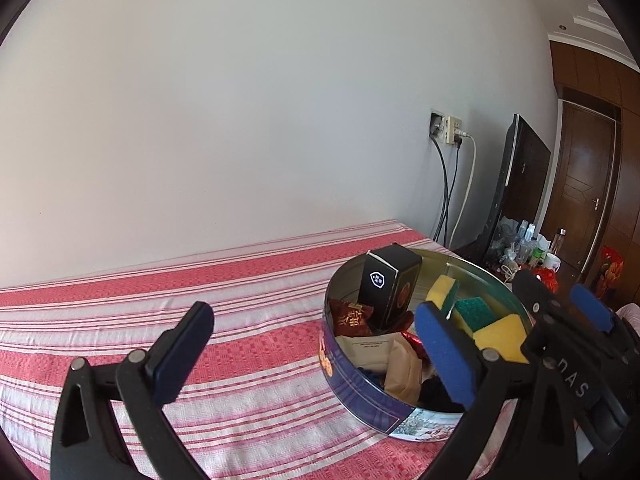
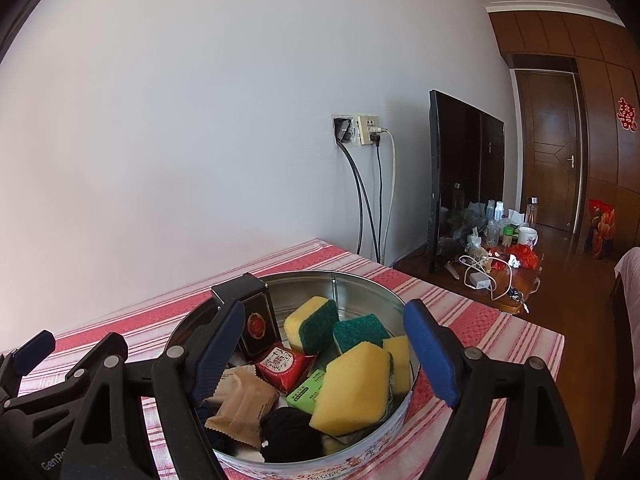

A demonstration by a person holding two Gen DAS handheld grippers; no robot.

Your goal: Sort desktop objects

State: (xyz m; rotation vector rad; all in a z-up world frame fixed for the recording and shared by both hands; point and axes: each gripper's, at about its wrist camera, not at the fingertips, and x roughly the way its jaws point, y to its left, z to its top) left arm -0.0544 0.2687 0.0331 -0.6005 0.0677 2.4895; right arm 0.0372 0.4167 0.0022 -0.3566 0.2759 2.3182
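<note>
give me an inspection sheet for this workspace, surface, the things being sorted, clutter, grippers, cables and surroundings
Surface: red and white striped cloth covers the table; bare outside the tin.
Job's things: round tin holds a black box standing upright, yellow and green sponges, a red packet, a brown packet, a green packet and a dark bundle.
Clutter: nothing seen on the cloth.
Grippers: left gripper open, nothing between its jaws; right gripper open above the tin, holding nothing.
Cables: three cables hang from the wall socket.
Surroundings: dark screen, crowded side table, wooden door.
</note>
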